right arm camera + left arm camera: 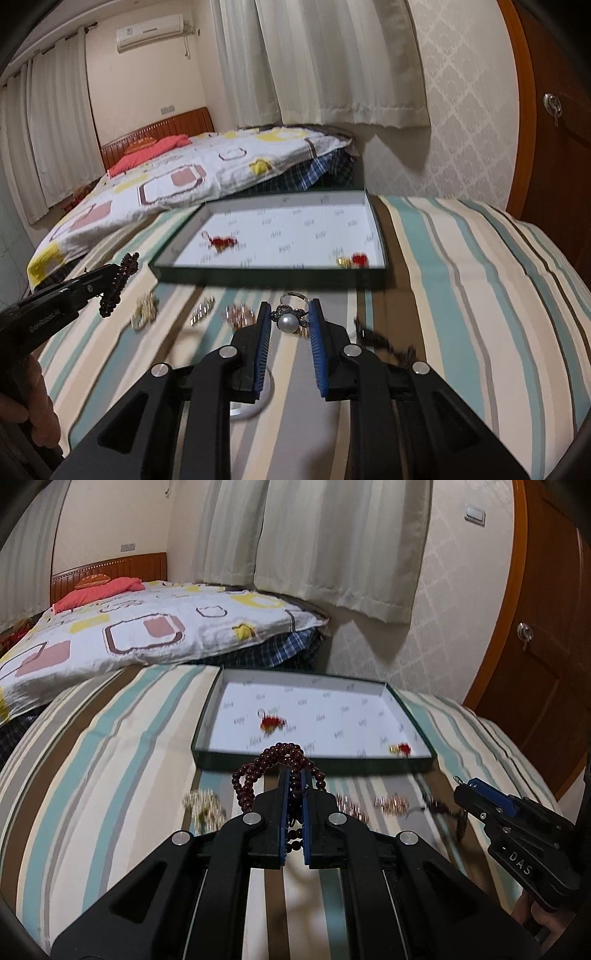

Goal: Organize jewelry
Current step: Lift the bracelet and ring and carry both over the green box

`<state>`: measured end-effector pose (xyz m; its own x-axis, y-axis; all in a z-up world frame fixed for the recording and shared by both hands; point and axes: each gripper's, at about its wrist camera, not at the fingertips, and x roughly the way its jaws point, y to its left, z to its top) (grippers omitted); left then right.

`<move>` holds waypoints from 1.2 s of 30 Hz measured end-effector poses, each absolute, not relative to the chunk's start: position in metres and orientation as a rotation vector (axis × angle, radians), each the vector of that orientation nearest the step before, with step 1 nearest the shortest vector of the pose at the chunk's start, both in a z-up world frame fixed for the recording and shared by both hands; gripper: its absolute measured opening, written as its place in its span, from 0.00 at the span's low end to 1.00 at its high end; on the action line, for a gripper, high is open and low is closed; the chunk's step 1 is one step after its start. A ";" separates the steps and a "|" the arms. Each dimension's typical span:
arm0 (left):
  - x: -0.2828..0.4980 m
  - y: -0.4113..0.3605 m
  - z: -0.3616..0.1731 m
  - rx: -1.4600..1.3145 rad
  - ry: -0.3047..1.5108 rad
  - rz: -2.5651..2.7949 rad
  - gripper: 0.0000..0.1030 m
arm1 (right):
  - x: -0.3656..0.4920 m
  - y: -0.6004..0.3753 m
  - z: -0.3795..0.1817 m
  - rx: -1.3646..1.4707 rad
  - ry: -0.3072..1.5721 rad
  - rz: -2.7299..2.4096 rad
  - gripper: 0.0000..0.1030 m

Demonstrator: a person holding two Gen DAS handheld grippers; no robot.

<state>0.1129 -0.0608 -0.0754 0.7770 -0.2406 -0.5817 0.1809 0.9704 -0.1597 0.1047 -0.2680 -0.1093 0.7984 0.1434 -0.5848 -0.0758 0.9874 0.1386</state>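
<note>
My left gripper (294, 771) is shut on a string of dark red beads (280, 753), which hangs in loops above the striped cloth. In the right wrist view the same left gripper (123, 271) shows at the left with the beads (110, 295) dangling. My right gripper (289, 306) is shut on a pearl ring (289, 322), held between the blue pads. A green-rimmed box tray (310, 764) (266, 275) lies just beyond both grippers, with two red pieces (272, 722) (356, 259) inside. The right gripper (461, 784) also shows at the lower right of the left wrist view.
Loose jewelry lies on the striped cloth in front of the tray: a gold piece (144, 314), a rose-gold piece (238, 315) and a dark chain (384, 341). A bed with a patterned quilt (147, 627) is behind, a wooden door (546, 627) to the right.
</note>
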 end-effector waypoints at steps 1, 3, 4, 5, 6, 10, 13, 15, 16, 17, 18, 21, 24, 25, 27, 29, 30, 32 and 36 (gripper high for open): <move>0.117 -0.061 -0.073 -0.097 0.635 -0.227 0.06 | 0.107 -0.269 -0.107 0.108 0.630 0.119 0.21; 0.126 -0.062 -0.069 -0.095 0.620 -0.226 0.06 | 0.113 -0.267 -0.103 0.104 0.617 0.120 0.21; 0.129 -0.063 -0.067 -0.094 0.615 -0.226 0.06 | 0.117 -0.267 -0.101 0.103 0.611 0.121 0.21; 0.134 -0.063 -0.065 -0.093 0.610 -0.226 0.06 | 0.120 -0.267 -0.099 0.102 0.605 0.122 0.21; 0.137 -0.064 -0.064 -0.093 0.606 -0.227 0.06 | 0.125 -0.267 -0.097 0.100 0.599 0.124 0.21; 0.150 -0.066 -0.060 -0.088 0.593 -0.224 0.06 | 0.136 -0.265 -0.093 0.092 0.583 0.125 0.21; 0.158 -0.066 -0.059 -0.083 0.585 -0.224 0.06 | 0.146 -0.266 -0.091 0.088 0.574 0.124 0.21; 0.163 -0.068 -0.058 -0.078 0.579 -0.221 0.06 | 0.152 -0.266 -0.090 0.085 0.569 0.121 0.21; 0.165 -0.068 -0.058 -0.076 0.578 -0.220 0.06 | 0.156 -0.266 -0.090 0.085 0.568 0.119 0.21; 0.169 -0.068 -0.057 -0.072 0.575 -0.219 0.06 | 0.158 -0.266 -0.089 0.085 0.567 0.119 0.21; 0.171 -0.068 -0.058 -0.070 0.574 -0.217 0.06 | 0.160 -0.266 -0.089 0.084 0.567 0.117 0.21; 0.180 -0.068 -0.059 -0.063 0.573 -0.212 0.06 | 0.169 -0.268 -0.090 0.080 0.564 0.114 0.21; 0.190 -0.068 -0.062 -0.060 0.577 -0.207 0.06 | 0.177 -0.269 -0.091 0.078 0.565 0.109 0.21; 0.192 -0.068 -0.062 -0.058 0.577 -0.205 0.06 | 0.181 -0.270 -0.092 0.077 0.567 0.106 0.21; 0.200 -0.068 -0.065 -0.056 0.581 -0.199 0.06 | 0.185 -0.270 -0.092 0.077 0.568 0.103 0.21; 0.208 -0.068 -0.068 -0.060 0.588 -0.194 0.06 | 0.191 -0.270 -0.093 0.075 0.570 0.101 0.21; 0.209 -0.068 -0.068 -0.058 0.589 -0.192 0.06 | 0.194 -0.270 -0.094 0.074 0.571 0.100 0.21; 0.216 -0.069 -0.070 -0.054 0.589 -0.189 0.06 | 0.197 -0.269 -0.095 0.072 0.573 0.099 0.21; 0.227 -0.070 -0.072 -0.050 0.584 -0.181 0.06 | 0.208 -0.272 -0.097 0.075 0.578 0.096 0.21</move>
<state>0.2269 -0.0698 -0.0720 0.8188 -0.1840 -0.5438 0.1558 0.9829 -0.0981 0.2077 -0.2715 -0.0973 0.8336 0.1112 -0.5411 -0.0689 0.9928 0.0979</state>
